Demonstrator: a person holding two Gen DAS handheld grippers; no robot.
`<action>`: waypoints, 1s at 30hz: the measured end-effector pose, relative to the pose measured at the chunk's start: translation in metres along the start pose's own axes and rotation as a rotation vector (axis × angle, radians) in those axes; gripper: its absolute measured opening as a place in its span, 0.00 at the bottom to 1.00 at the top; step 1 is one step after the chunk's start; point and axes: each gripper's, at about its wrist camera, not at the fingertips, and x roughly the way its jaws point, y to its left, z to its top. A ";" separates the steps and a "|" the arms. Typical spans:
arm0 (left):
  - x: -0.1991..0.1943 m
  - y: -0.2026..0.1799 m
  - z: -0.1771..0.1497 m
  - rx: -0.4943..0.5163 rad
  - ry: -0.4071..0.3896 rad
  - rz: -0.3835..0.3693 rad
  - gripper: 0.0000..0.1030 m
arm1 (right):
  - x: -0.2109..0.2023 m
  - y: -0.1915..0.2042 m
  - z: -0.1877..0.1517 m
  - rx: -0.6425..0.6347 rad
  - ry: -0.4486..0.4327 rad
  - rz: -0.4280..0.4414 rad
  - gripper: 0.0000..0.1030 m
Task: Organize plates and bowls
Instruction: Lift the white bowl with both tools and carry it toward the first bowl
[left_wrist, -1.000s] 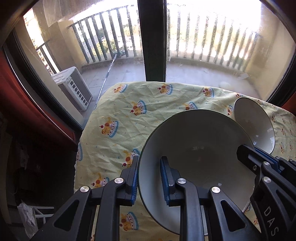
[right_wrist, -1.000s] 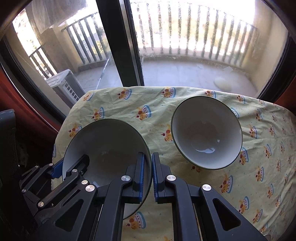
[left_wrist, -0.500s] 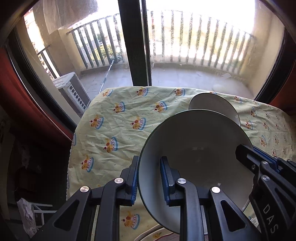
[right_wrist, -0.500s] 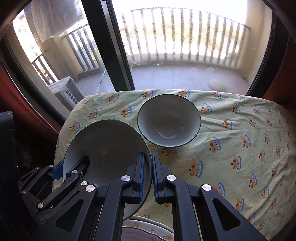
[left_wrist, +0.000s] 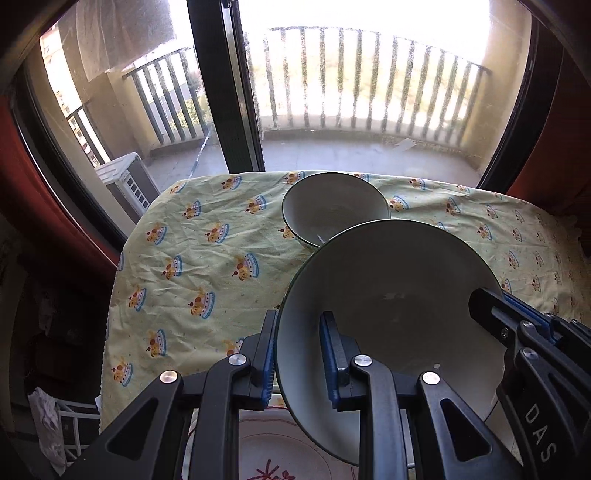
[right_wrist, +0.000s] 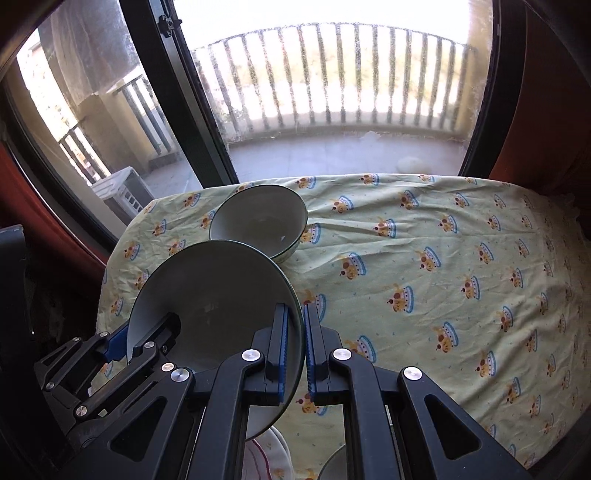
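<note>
Above the near edge of the table, a large bowl (left_wrist: 391, 295) with a dark green rim is held tilted in the air by both tools. The left gripper (left_wrist: 297, 354) is clenched on the bowl's left rim, one blue pad outside the wall and one inside. The right gripper (right_wrist: 293, 350) is clenched on the opposite rim in the same manner, the wall being pinched between its blue pads. In the left wrist view the right gripper is seen at the right edge, gripping the bowl; in the right wrist view the left gripper is seen at lower left.

A smaller bowl (right_wrist: 260, 225) with the same green rim is noted upright on the yellow tablecloth (right_wrist: 424, 266), at the far left part of the table, just beyond the held bowl and partly overlapped by it in both views. Whether the two bowls touch cannot be told.

Under the held bowl, at the near edge, a white plate (left_wrist: 280, 454) with a red pattern is partly visible. A round pale rim (right_wrist: 332, 465) is glimpsed at the bottom of the right wrist view; its kind cannot be told.

Beyond the table, a window and balcony railing (left_wrist: 354, 85) are recorded.
</note>
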 end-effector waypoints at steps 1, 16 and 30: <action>-0.002 -0.005 -0.003 0.000 -0.001 -0.003 0.19 | -0.004 -0.006 -0.002 -0.001 -0.002 -0.002 0.11; -0.032 -0.069 -0.053 0.009 0.001 -0.034 0.19 | -0.043 -0.075 -0.049 0.013 -0.003 -0.015 0.11; -0.025 -0.101 -0.100 0.000 0.082 -0.073 0.19 | -0.055 -0.114 -0.096 0.001 0.042 -0.049 0.11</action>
